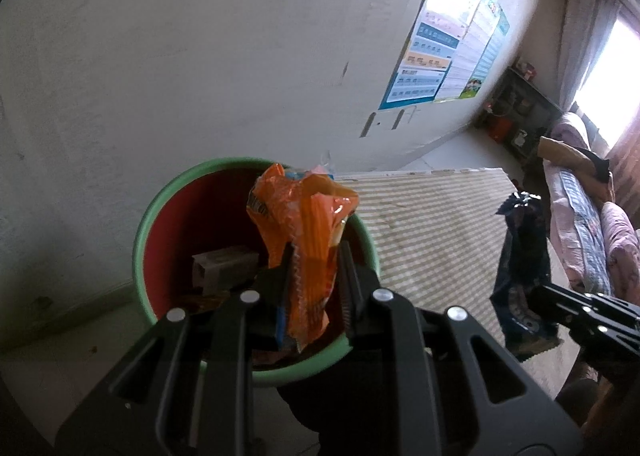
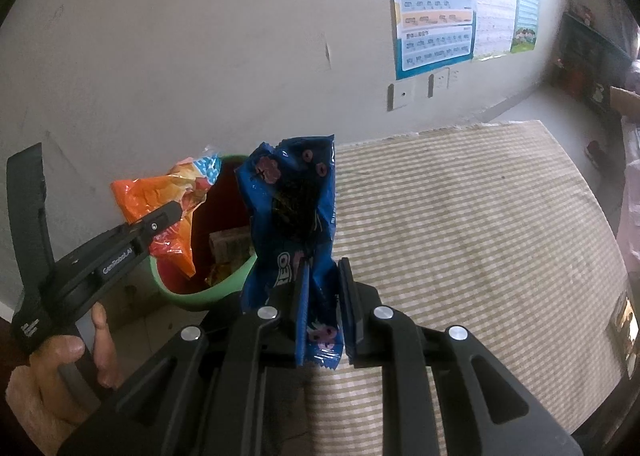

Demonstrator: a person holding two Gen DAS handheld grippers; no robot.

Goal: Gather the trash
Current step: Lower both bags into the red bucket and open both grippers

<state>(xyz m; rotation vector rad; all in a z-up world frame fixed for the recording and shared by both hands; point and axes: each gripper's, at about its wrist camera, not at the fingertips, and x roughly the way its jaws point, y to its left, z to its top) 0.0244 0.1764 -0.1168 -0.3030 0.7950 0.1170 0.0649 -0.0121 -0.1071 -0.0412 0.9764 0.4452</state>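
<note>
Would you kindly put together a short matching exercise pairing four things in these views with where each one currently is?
Things:
1. orange wrapper
2. blue cookie wrapper
3. grey box
4. checked mat

Places:
A. lying inside the bin
B. spread on the floor beside the bin
C. pinched in the left gripper, over the bin
D. pinched in the right gripper, over the mat

Pairs: 1-C, 2-D, 3-A, 4-B

Below the left gripper [image 1: 314,256], the bin [image 1: 160,200] mouth is partly filled by a box [image 1: 224,268] and wrappers. Right of the right gripper [image 2: 324,280], the checked mat [image 2: 460,236] lies bare; the wall [image 2: 200,56] blocks passage ahead.
</note>
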